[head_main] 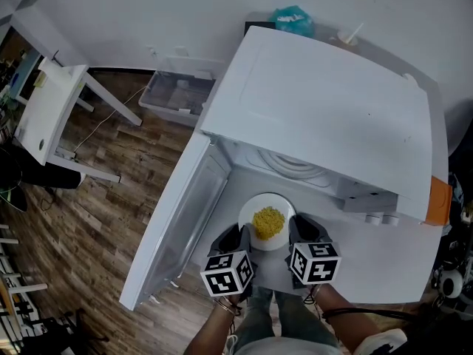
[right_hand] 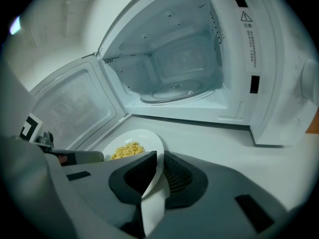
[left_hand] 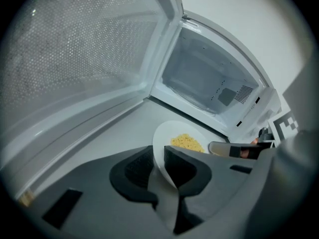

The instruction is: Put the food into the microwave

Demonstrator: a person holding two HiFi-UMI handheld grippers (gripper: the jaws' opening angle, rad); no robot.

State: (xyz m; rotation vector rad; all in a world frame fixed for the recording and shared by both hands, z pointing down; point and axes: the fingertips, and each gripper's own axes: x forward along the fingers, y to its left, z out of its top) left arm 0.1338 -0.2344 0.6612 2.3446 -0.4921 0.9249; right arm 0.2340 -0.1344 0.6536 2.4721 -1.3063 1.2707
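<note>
A white counter [head_main: 369, 272] carries a white microwave [head_main: 325, 109], and its door [head_main: 174, 220] is swung wide open to the left over a brown wood-plank floor [head_main: 89, 220]. On that floor near the pale wall sit a clear plastic bin [head_main: 174, 95] and, further left, a white table [head_main: 52, 109]. A teal bundle [head_main: 293, 19] lies behind the microwave. The right gripper view looks into the lit cavity, where a glass turntable [right_hand: 172, 91] lies on the bottom. The left claw [head_main: 235, 239] is clamped on the left rim of a white plate [head_main: 251, 207], with the plate's edge running between its dark pads [left_hand: 132, 171] and no gap showing. The right claw [head_main: 299, 231] is clamped the same way on the opposite rim, the white edge pinched between its two pads [right_hand: 177, 176]. A small heap of yellow food [head_main: 268, 222] sits in the middle of the plate. The plate is just outside the microwave's opening, over the strip of counter in front of it and beside the foot of the open door. Whether it touches the counter cannot be told. The two claws point forward toward the cavity, roughly parallel and close together, marker cubes facing up. The person's left hand [head_main: 229, 305] and right hand [head_main: 325, 296] show at the bottom of the head view, held close to the body.
</note>
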